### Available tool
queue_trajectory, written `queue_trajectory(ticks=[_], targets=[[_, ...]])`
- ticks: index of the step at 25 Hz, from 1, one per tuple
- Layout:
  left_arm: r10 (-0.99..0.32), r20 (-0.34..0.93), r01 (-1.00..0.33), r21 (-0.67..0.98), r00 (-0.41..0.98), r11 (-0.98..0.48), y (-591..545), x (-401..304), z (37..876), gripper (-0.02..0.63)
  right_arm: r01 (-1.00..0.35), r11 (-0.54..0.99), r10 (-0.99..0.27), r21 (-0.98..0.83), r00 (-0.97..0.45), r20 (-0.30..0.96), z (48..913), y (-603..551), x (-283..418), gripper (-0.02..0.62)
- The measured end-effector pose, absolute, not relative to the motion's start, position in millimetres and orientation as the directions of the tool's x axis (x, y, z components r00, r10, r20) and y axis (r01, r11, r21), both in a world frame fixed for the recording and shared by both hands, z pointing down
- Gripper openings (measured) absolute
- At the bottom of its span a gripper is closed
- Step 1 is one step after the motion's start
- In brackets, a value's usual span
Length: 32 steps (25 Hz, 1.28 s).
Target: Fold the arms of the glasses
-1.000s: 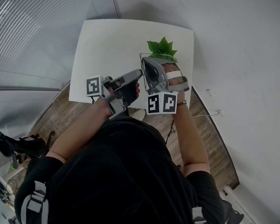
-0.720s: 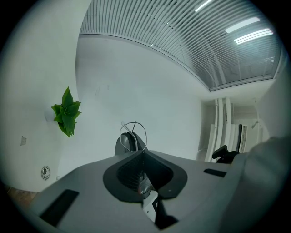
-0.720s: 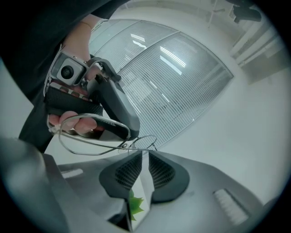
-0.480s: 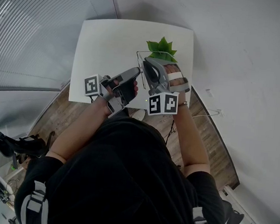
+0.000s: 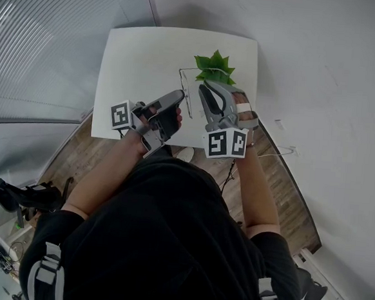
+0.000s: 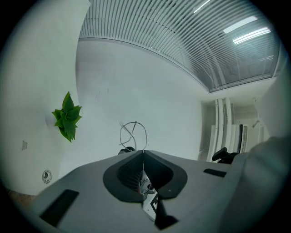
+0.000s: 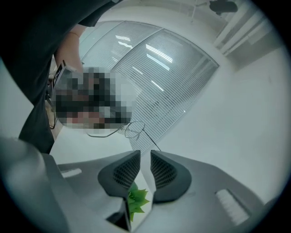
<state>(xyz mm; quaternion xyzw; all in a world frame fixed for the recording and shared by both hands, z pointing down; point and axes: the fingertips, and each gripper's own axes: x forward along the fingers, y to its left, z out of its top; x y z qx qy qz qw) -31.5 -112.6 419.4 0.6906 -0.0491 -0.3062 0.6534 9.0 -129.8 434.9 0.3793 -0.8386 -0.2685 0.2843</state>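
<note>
Gripping the glasses [image 5: 186, 93] with the left claw [image 5: 181, 96], pads pressed fully together on the thin wire frame; holding them in the air over the right half of the table [image 5: 137, 51], on the near side of the plant [image 5: 213, 67] that stands toward the far edge. Just been opening the right claw [image 5: 203, 86] to a moderate gap; nothing between its pads, only pointing at one thin arm of the frame that reaches toward it. Probably both arms not folded yet, though hard to tell for such fine wire.

Risks from here: pushing the arm against its hinge direction and bending the wire; pressing too hard and turning the frame inside the left claw's narrow pinch, or pulling it free so that it drops on the table; missing the thin arm completely, since easy to misjudge.
</note>
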Motion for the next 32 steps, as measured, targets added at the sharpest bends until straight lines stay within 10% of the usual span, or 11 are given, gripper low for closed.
queue_trajectory(ticks=[32], targets=[[-0.465,-0.364,0.331,0.931,0.807,-0.154,-107,-47,418,0.012,-0.651,0.545,-0.837,0.529,-0.452,0.307,436,-163,55,0.105]])
